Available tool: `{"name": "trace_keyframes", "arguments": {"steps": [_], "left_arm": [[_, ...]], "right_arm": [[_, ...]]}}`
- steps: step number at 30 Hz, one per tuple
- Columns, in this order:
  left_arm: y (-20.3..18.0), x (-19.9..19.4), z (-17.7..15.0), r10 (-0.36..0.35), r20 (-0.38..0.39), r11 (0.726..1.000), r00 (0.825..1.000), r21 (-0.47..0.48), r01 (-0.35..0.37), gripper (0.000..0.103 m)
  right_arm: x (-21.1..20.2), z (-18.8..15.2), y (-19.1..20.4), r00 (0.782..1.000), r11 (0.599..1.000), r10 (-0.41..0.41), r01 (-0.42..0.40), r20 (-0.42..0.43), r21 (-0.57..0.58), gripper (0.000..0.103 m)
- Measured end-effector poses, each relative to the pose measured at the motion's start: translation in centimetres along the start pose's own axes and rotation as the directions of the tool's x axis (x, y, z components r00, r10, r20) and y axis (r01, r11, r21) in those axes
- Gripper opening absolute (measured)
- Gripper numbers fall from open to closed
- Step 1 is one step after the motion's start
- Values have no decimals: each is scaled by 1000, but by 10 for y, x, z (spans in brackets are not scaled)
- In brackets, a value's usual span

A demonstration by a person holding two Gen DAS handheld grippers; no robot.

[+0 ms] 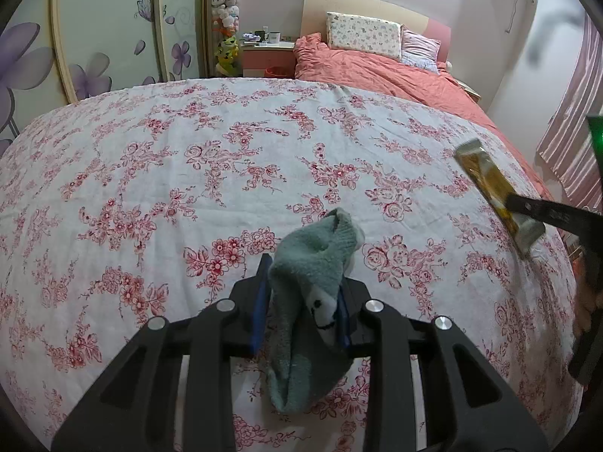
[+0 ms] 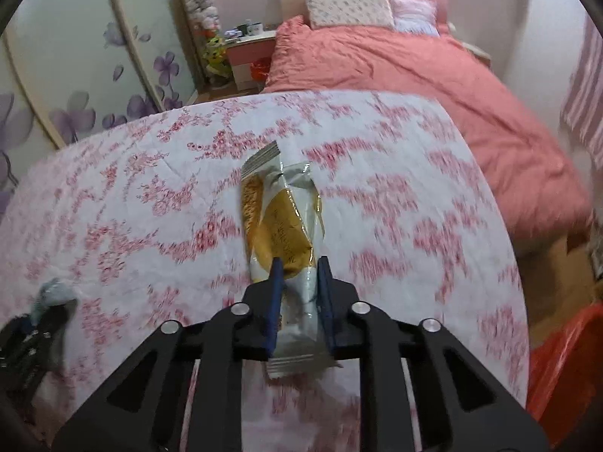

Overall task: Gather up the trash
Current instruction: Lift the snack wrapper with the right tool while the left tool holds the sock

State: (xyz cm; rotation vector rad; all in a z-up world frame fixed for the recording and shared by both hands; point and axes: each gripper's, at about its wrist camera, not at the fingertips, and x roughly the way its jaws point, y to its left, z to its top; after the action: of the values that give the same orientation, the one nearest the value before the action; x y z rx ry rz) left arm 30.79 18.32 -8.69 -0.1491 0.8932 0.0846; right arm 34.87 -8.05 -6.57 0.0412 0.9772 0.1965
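**A:** So where did we have everything at that point?

**B:** Both hands were full. Our left gripper (image 1: 303,293) had its jaws clamped on a grey-green sock (image 1: 314,263), which stuck up between the blue pads and drooped down behind them toward the floral sheet (image 1: 150,158). Our right gripper (image 2: 299,286) had its jaws squeezed on a snack wrapper (image 2: 280,218), yellow and silver, gripped near its lower end with the rest pointing away over the bed.

**A:** Were they close to each other?

**B:** Well apart. From the left camera we saw the wrapper (image 1: 497,199) off at the right edge, pinched by the other gripper's black finger (image 1: 535,207). From the right camera the sock (image 2: 52,293) showed far down at the left, pretty blurry.

**A:** And the room?

**B:** The floral sheet covered the near part of the bed, a pink duvet (image 2: 414,75) the far part, with pillows (image 1: 363,34) at the headboard. We also caught something red-orange (image 2: 565,369) at the lower right beside the bed, but couldn't tell what it was.
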Motion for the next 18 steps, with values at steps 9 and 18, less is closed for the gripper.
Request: {"name": "trace_keyframes", "arguments": {"steps": [9,18], "left_arm": [[-1,0,0,2,0,1000,1000,2,-2,30],[0,-1,-1,-1,1,1000,1000,-1,1,30]], "right_arm": [[-45,-68,-6,999,995,47,-47,6,86,16],[-52,-92,5,998,999,-11,8,59,54,33]]}}
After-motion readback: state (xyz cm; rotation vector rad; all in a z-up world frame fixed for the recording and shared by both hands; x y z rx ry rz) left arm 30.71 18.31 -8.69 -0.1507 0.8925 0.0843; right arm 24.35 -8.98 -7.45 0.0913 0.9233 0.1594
